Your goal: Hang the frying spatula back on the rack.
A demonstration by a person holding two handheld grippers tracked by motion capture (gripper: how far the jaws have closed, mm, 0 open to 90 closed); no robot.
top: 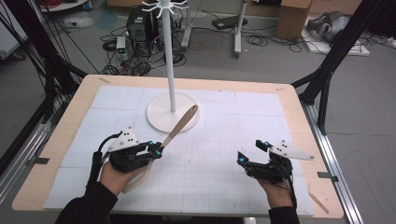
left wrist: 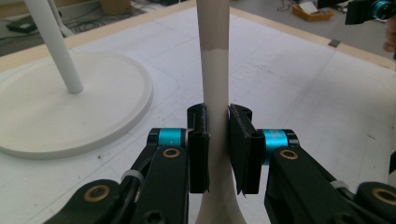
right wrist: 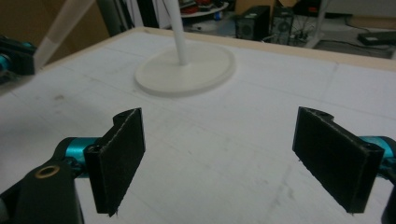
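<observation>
The left tool (top: 156,151) is clamped on the handle of a long spatula (top: 180,125), both pads pressed flat against the pale shaft in the left gripper view. The spatula (left wrist: 214,74) is held above the table (top: 56,140), its wooden end slanting up toward the white stand (top: 170,60), whose round base (top: 159,116) sits near the middle of the table. The right tool (top: 254,151) hovers well apart from it on the right side, its 2 jaws wide apart with nothing between them.

The step in hand looks like carrying the spatula to the stand, probably to hang it on the hooks at the top of the pole. To do it well, the person should keep the grip firm so the shaft does not slide or swing, raise the spatula clear of the base, and bring it beside the pole without knocking it. The free right tool could steady the spatula's far end.

No brand, label or readable writing can be seen on any of these things.
</observation>
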